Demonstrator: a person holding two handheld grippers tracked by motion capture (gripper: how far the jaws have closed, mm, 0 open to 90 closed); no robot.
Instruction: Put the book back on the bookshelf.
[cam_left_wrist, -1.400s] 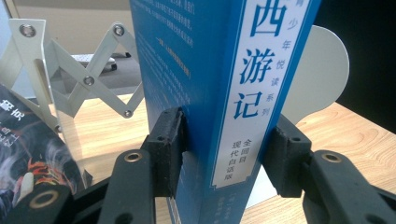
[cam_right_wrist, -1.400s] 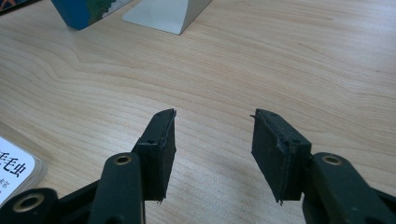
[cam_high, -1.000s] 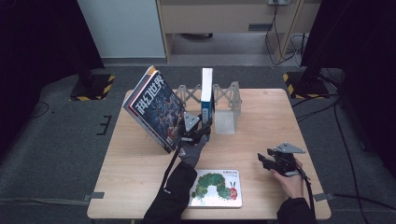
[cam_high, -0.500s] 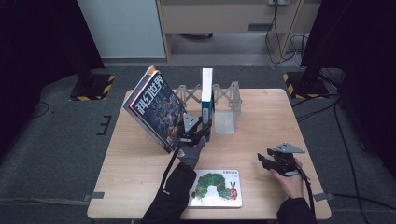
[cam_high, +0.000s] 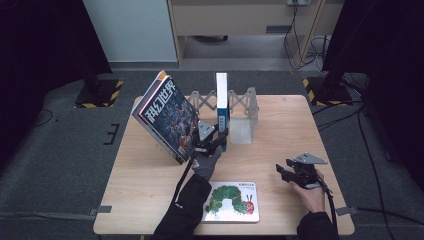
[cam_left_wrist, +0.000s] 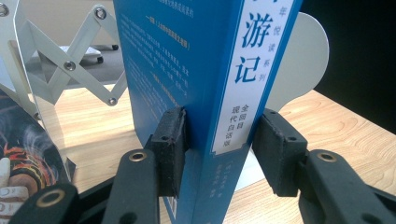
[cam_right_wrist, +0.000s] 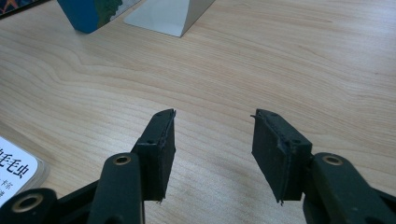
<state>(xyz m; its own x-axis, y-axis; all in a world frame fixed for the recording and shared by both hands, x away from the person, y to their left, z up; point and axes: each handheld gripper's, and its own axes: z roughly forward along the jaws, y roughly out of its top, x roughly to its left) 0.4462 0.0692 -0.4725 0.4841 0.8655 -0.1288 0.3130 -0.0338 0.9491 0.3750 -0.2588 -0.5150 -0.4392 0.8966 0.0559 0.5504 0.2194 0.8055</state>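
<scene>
Left gripper view puts the upright blue book (cam_left_wrist: 205, 93) between the left gripper's (cam_left_wrist: 219, 149) fingers, clamped on its spine. Best to ease off slowly, keeping it vertical in the rack (cam_high: 242, 107). Right gripper's (cam_right_wrist: 212, 154) fingers stand apart, empty, above the surface (cam_right_wrist: 280, 60).

Three books are on the table (cam_high: 150, 200): one blue book (cam_high: 221, 100) standing upright at center, one dark-covered magazine (cam_high: 167, 117) tilted at center left, one caterpillar picture book (cam_high: 231, 201) lying flat at bottom center. One white folding book rack (cam_high: 242, 107) stands at upper center. Two grippers: left gripper (cam_high: 212, 142), right gripper (cam_high: 282, 172).
</scene>
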